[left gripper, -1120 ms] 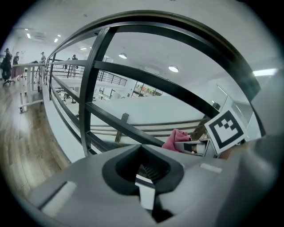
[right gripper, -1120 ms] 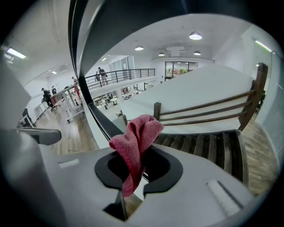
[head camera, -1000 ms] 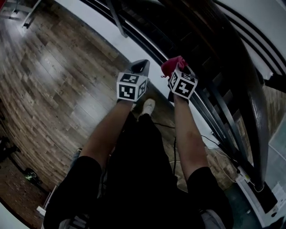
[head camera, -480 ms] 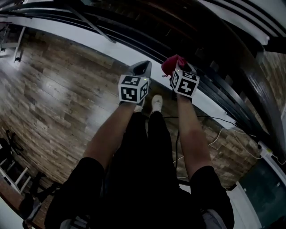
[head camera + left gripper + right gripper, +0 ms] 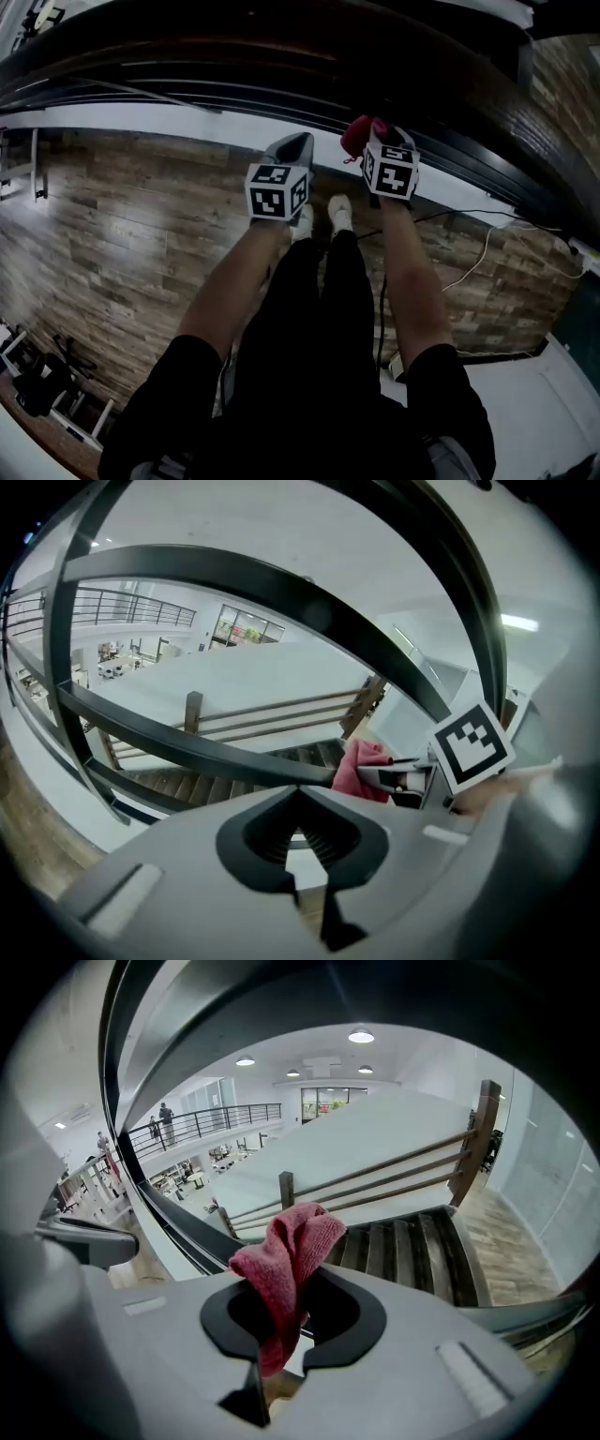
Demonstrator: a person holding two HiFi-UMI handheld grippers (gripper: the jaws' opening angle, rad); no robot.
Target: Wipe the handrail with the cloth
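Wide plank floor (image 5: pixel 131 234) is lying open to the left of the left tool (image 5: pixel 294 146), whose jaws are pressing together on nothing. Just ahead of its tip, the white floor edge (image 5: pixel 187 127) and the dark railing bars (image 5: pixel 234 597) are running across, closing off the way forward. A narrow gap is separating it from the right tool (image 5: pixel 380 133), which is reaching slightly further ahead and clamping the red cloth (image 5: pixel 286 1251), a bunched fold sticking up past its jaws. The broad dark handrail (image 5: pixel 487 98) is sweeping ahead of this tool and down its right side, arching above the cloth with air between. Beyond the cloth, stairs (image 5: pixel 412 1241) are dropping away.
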